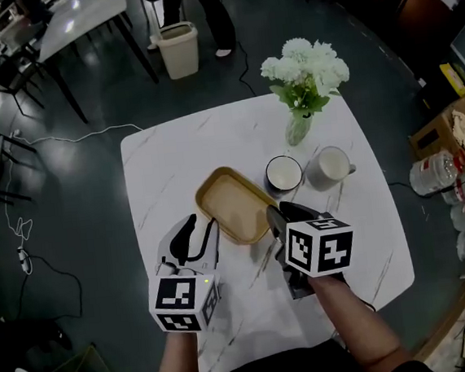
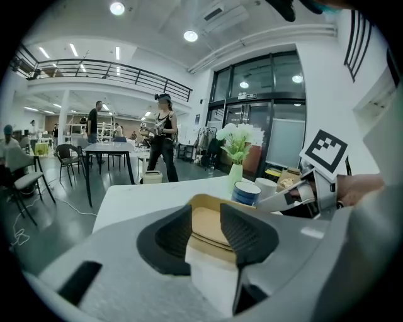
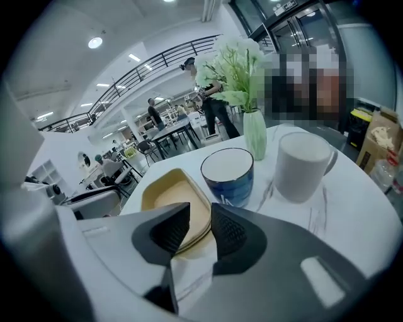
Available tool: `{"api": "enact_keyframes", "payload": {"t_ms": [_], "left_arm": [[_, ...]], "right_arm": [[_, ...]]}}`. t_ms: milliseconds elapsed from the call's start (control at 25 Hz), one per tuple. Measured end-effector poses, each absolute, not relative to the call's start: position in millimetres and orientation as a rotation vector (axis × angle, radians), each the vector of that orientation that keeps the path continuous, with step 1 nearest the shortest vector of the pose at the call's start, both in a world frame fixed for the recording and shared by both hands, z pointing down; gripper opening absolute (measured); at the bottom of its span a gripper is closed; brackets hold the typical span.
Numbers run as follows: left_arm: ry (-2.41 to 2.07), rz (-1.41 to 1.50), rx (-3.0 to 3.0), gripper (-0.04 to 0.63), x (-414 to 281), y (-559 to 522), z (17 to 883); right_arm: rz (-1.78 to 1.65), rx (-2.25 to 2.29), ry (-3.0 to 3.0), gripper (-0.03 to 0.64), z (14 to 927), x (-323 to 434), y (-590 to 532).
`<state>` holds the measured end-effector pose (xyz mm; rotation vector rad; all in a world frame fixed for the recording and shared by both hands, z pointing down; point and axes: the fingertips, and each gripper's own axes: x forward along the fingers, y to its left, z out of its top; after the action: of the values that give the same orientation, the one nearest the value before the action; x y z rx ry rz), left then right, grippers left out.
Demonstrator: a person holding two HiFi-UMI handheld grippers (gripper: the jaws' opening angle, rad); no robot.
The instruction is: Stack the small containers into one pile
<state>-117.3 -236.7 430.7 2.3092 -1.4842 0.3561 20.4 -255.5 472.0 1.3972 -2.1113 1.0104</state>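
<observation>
Two shallow tan containers (image 1: 233,204) sit nested as one pile in the middle of the white marble table (image 1: 173,158); two rims show in the right gripper view (image 3: 177,202). My left gripper (image 1: 200,226) is at the pile's near left edge, jaws apart, and the pile (image 2: 210,227) shows through the gap. My right gripper (image 1: 278,216) is at the pile's near right corner. Its jaws (image 3: 200,217) stand apart over that corner without pressing on it.
A blue cup (image 1: 284,173) and a white mug (image 1: 332,165) stand just right of the pile, with a green vase of white flowers (image 1: 299,126) behind them. Beyond the table are a bin (image 1: 177,49), a standing person and cardboard boxes (image 1: 450,131).
</observation>
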Motion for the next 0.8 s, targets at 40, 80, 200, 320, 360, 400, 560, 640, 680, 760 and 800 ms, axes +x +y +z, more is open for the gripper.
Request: {"api": "enact_keyframes", "payload": {"t_ms": [40, 80, 200, 320, 360, 400, 560, 640, 680, 760, 800], "left_arm": [[-1.483, 0.352, 2.307, 0.130, -117, -233, 430], [-1.482, 0.346, 2.302, 0.121, -116, -229, 429], [-1.479, 0.321, 2.291, 0.086, -115, -217, 427], [-1.484, 0.306, 2.292, 0.057, -111, -205, 422], [-1.487, 0.301, 2.295, 0.047, -110, -201, 420], [-1.491, 0.296, 2.300, 0.035, -108, -198, 416], [-1.511, 0.268, 2.320, -0.003, -104, -186, 403], [-1.531, 0.260, 2.323, -0.003, -103, -180, 398], [-1.542, 0.258, 2.324, -0.003, -102, -177, 395], [-1.557, 0.257, 2.325, -0.003, -101, -172, 392], [-1.563, 0.259, 2.327, -0.003, -101, -169, 390]], "right_arm": [[1.004, 1.400, -2.115, 0.103, 470, 22, -253], [0.999, 1.402, -2.121, 0.100, 468, 22, -250], [0.990, 1.404, -2.142, 0.096, 462, 25, -241], [0.979, 1.393, -2.174, 0.080, 454, 27, -231], [0.972, 1.386, -2.189, 0.072, 450, 27, -227], [0.960, 1.380, -2.204, 0.061, 446, 26, -223], [0.884, 1.363, -2.264, 0.007, 431, 21, -209], [0.828, 1.367, -2.300, 0.002, 423, 20, -203], [0.796, 1.364, -2.317, 0.002, 419, 19, -200], [0.739, 1.342, -2.343, 0.002, 413, 18, -193], [0.716, 1.328, -2.354, 0.002, 411, 17, -190]]}}
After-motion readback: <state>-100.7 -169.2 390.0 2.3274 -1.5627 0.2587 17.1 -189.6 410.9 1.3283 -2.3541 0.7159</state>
